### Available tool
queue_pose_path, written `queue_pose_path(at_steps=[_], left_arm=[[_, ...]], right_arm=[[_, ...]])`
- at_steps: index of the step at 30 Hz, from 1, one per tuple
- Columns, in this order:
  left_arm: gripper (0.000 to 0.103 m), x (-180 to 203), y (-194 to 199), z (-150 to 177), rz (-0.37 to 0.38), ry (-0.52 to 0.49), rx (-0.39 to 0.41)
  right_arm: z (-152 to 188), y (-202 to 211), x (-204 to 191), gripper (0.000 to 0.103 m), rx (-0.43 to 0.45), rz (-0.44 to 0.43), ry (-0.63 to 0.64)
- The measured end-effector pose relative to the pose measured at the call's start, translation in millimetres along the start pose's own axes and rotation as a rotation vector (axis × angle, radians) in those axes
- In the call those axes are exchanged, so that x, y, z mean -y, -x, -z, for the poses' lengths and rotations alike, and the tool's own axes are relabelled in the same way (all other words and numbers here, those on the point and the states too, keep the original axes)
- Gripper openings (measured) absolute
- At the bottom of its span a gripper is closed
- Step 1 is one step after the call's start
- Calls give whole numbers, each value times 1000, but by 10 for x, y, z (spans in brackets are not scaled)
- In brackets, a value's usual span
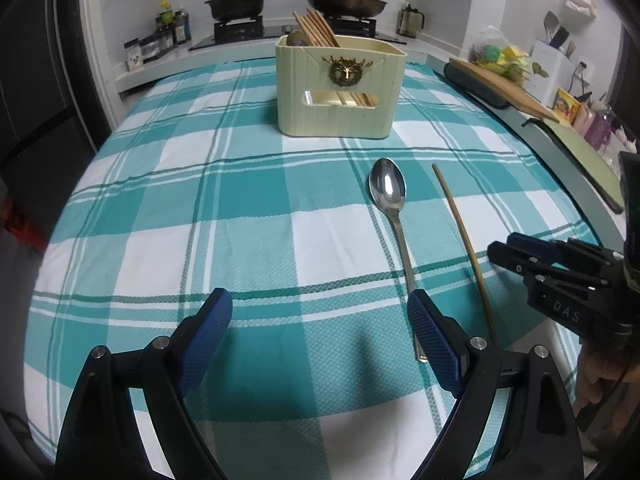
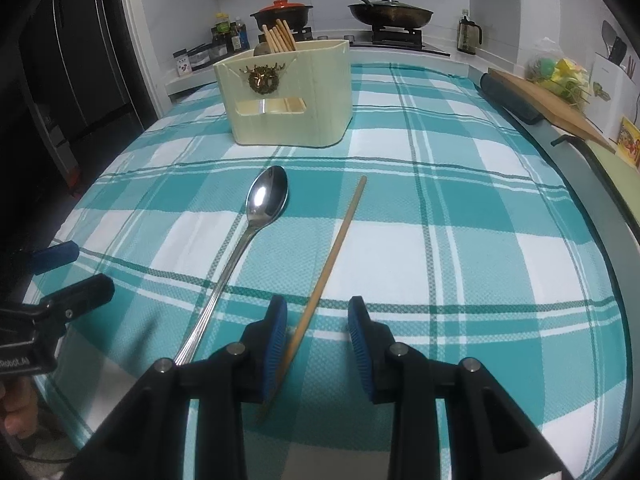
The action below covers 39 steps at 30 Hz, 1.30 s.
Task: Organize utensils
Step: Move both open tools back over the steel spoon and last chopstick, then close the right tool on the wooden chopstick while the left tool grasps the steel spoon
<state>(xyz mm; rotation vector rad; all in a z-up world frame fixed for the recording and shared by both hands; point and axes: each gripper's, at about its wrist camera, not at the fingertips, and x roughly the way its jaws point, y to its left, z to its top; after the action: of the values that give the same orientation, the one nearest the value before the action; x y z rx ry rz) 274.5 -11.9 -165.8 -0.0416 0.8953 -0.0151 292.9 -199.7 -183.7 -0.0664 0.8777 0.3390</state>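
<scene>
A metal spoon and one wooden chopstick lie side by side on the teal checked tablecloth. A cream utensil holder with several chopsticks in it stands farther back. My left gripper is open, low over the cloth, with the spoon's handle end by its right finger. My right gripper is open with the near end of the chopstick between its fingers, close to the left pad. It also shows in the left wrist view.
A stove with an orange-lidded pot and a lidded pan stands behind the table. Bottles and jars stand at the back left. A wooden board and bagged items lie on the right counter.
</scene>
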Motion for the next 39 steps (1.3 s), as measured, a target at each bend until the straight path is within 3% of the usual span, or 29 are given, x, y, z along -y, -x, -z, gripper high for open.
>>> queue_pose_path(at_steps=[7, 12, 14, 15, 24, 30, 37, 39], left_arm=[[90, -79, -21, 16, 57, 61, -12], [90, -23, -64, 19, 74, 49, -26], [90, 11, -100, 10, 76, 37, -32], [90, 28, -118, 4, 76, 30, -34], [90, 293, -438, -230, 83, -46, -40], [90, 526, -804, -513, 57, -92, -23], [90, 657, -1335, -690, -45, -120, -62], [86, 662, -1359, -710, -29, -113, -42]], right_arm=[[-150, -285, 5, 32, -73, -52, -32], [-149, -498, -21, 32, -103, -14, -9], [-147, -495, -5, 23, -75, 0, -3], [-139, -496, 15, 10, -71, 15, -8], [-23, -390, 301, 6, -34, 54, -114], [107, -283, 338, 6, -14, 115, -98], [186, -222, 328, 6, -1, 138, -72], [198, -213, 327, 6, 2, 138, -69]])
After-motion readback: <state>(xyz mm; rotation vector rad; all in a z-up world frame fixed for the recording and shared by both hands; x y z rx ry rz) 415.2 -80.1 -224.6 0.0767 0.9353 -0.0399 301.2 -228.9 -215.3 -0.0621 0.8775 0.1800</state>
